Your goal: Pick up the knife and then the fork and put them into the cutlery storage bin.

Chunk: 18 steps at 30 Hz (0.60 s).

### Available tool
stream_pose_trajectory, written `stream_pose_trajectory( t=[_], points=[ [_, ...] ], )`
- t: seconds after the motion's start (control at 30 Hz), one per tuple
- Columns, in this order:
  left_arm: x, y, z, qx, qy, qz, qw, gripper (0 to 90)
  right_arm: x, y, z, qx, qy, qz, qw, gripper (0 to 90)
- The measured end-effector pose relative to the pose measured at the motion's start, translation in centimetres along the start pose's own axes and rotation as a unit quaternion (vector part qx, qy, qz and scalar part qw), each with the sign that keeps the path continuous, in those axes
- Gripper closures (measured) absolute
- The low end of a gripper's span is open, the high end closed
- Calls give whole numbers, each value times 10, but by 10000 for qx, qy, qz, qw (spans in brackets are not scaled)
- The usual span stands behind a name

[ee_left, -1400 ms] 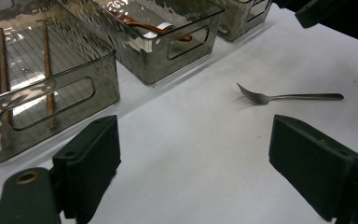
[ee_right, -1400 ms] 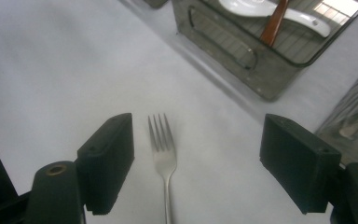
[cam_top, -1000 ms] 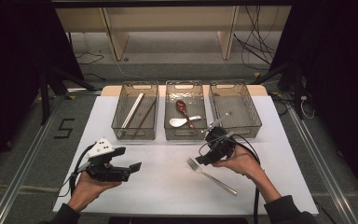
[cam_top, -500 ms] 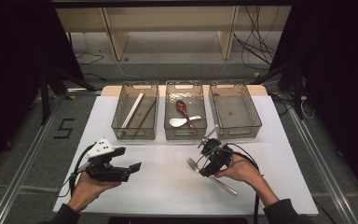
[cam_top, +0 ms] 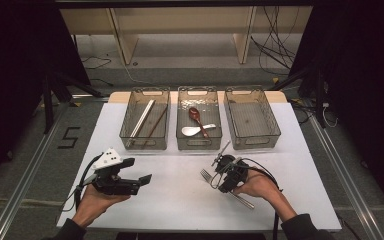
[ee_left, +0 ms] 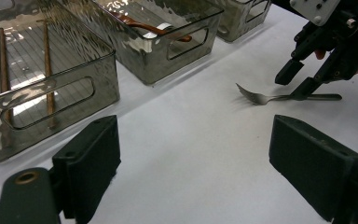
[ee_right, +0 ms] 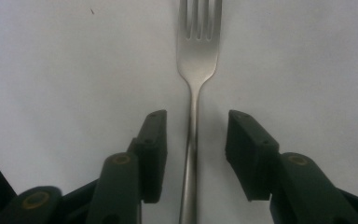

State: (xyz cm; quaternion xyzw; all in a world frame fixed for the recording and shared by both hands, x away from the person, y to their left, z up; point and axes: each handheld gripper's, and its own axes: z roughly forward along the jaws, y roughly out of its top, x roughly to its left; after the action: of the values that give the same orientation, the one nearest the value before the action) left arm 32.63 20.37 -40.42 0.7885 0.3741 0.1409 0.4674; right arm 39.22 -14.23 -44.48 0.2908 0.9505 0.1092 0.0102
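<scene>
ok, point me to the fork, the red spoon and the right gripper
fork [ee_right: 198, 51]: right gripper view, neck below the tines.
red spoon [cam_top: 194, 114]: high view, bowl, in the middle bin.
right gripper [ee_right: 195, 154]: right gripper view, midway between its fingertips, astride the fork handle.

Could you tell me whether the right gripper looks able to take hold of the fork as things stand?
Probably yes: the right gripper straddles the fork handle, jaws just closing, pads not yet touching.

You have three clear bins [cam_top: 199, 125] in a row, one fork [cam_top: 207, 176] in front of the middle bin, two spoons [cam_top: 197, 125] inside it, and chopsticks [cam_top: 145, 120] in the bin to its left, their count unclear.
</scene>
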Motion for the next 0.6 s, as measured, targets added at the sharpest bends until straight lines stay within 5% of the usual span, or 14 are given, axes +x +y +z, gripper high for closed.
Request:
stream_pose_trajectory(
  t=[0.6],
  points=[
    [-1, 0, 0, -9, 12, 3, 10000, 157, 1, 1, 11, 217, -59, -157, 9996, 768]
  ],
)
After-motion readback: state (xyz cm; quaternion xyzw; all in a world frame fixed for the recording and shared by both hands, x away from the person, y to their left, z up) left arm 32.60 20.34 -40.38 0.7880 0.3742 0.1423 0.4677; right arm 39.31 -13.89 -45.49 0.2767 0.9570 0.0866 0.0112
